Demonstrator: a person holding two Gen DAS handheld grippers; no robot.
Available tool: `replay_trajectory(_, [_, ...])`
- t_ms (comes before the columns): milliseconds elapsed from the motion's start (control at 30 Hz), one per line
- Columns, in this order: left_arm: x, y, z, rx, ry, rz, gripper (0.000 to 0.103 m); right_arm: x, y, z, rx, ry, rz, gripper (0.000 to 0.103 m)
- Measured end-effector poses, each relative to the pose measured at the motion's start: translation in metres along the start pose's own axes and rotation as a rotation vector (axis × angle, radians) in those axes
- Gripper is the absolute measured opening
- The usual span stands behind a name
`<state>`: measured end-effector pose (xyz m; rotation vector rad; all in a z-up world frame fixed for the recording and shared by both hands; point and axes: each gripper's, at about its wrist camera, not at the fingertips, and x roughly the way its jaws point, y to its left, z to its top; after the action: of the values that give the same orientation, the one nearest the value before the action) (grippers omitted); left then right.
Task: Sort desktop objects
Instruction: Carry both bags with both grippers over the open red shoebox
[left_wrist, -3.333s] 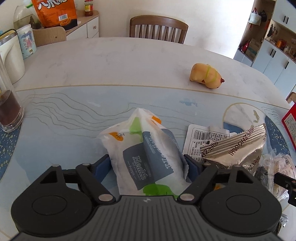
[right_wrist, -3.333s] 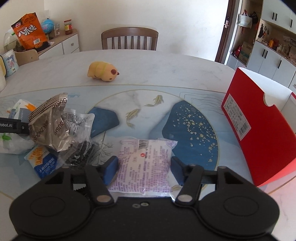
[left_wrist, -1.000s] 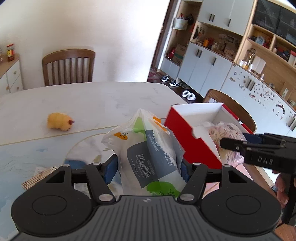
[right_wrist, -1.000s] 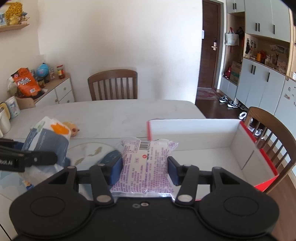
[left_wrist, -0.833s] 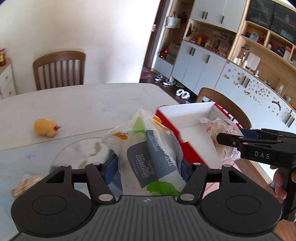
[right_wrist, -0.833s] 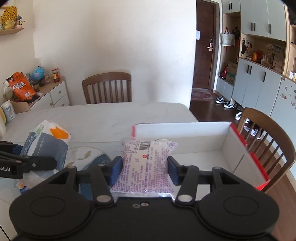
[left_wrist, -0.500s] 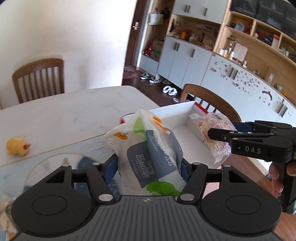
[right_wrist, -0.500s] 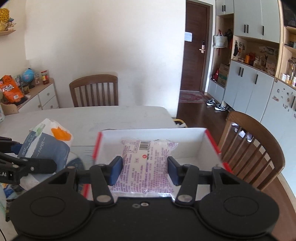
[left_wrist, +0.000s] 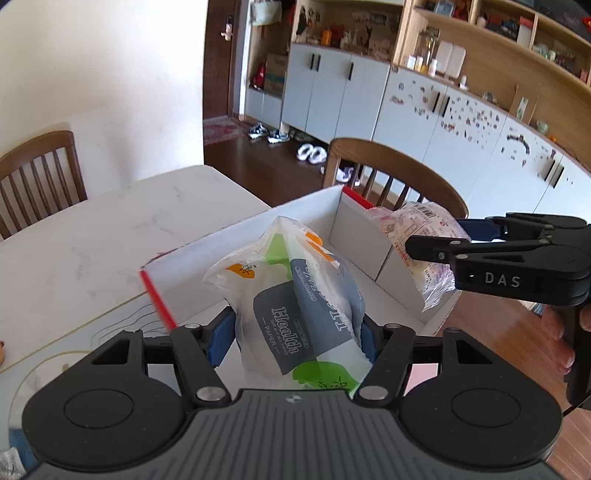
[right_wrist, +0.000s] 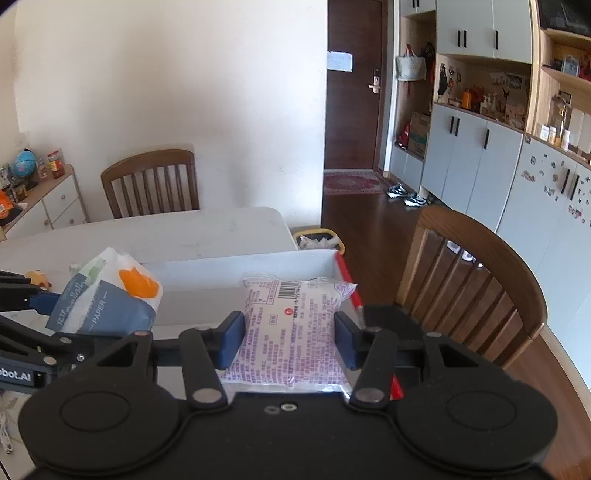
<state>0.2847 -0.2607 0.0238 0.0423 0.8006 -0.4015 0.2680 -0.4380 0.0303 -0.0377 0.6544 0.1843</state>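
Note:
My left gripper (left_wrist: 295, 332) is shut on a white, grey and green tissue pack (left_wrist: 295, 306) and holds it above the near end of the red box with a white inside (left_wrist: 243, 243). My right gripper (right_wrist: 290, 336) is shut on a clear snack packet with purple print (right_wrist: 291, 328) and holds it over the box's (right_wrist: 207, 273) right part. In the left wrist view the right gripper (left_wrist: 436, 240) and its packet (left_wrist: 417, 236) hang at the box's far right wall. In the right wrist view the tissue pack (right_wrist: 107, 299) shows at the left.
The box stands at the right end of the marble table (left_wrist: 92, 236). A wooden chair (right_wrist: 476, 280) stands right beside the box, another chair (right_wrist: 151, 181) at the table's far side. A yellow toy (right_wrist: 37, 278) lies on the table at the left.
Both grippers have lifted their packs off the table and carried them right. Both packs now hang over the open red box, closer above it than half a second ago.

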Motion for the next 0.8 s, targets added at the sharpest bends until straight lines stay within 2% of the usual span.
replay_trajectory(200, [0.031, -0.006, 0.006, 0.03, 0.07, 0.013, 0.065, 0.015, -0.011, -0.001, -0.004, 0.02, 0.001, 0.052])
replay_trajectory(400, [0.059, 0.002, 0.004, 0.02, 0.161, 0.032, 0.065, 0.034, -0.001, -0.002, -0.068, 0.046, 0.039, 0.052])
replay_trajectory(667, [0.084, 0.006, 0.002, 0.058, 0.251, 0.034, 0.065, 0.069, 0.013, -0.002, -0.096, 0.114, 0.062, 0.052])
replay_trajectory(800, [0.094, 0.003, 0.002, 0.103, 0.29, 0.045, 0.065, 0.089, 0.014, -0.002, -0.092, 0.185, 0.071, 0.052])
